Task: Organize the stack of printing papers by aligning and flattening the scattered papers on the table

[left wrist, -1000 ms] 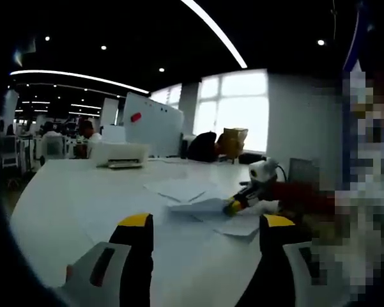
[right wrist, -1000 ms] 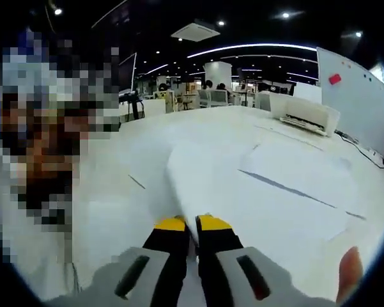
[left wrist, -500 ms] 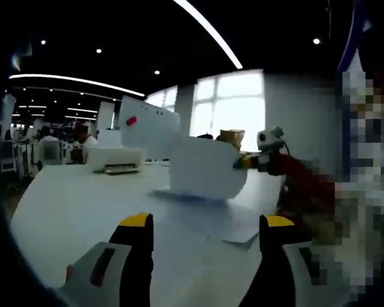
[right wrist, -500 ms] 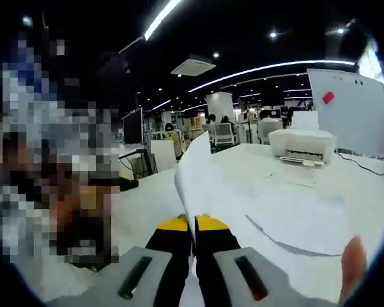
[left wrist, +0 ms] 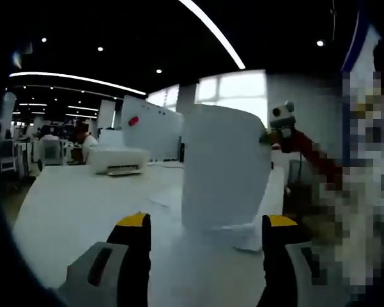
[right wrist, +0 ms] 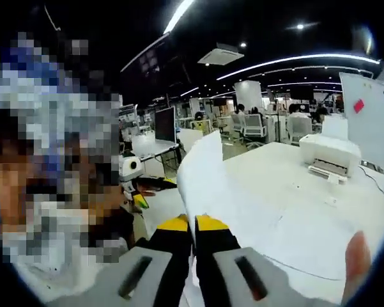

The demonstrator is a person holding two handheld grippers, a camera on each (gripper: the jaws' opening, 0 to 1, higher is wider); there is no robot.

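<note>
A white sheet of paper [left wrist: 223,173] hangs upright over the table, pinched at its top right corner by my right gripper [left wrist: 273,135]. In the right gripper view the same sheet [right wrist: 204,173] rises from between the shut jaws of the right gripper [right wrist: 193,224]. More loose sheets [left wrist: 169,199] lie flat on the white table [left wrist: 76,211] beneath it, and those scattered sheets [right wrist: 300,236] spread to the right. My left gripper [left wrist: 207,224] hovers low over the near table, open with nothing between its fingers; the left gripper [right wrist: 139,199] also shows at the left.
A white printer [left wrist: 118,160] stands at the table's far side, seen as a printer [right wrist: 327,153] at the right too. Behind it is a whiteboard [left wrist: 150,125]. Desks, chairs and people fill the office beyond. A fingertip [right wrist: 358,252] shows at the lower right.
My right gripper has lifted the sheet off the pile and raised it until it hangs upright in front of the left gripper. The left gripper has stayed open and nearly still.
</note>
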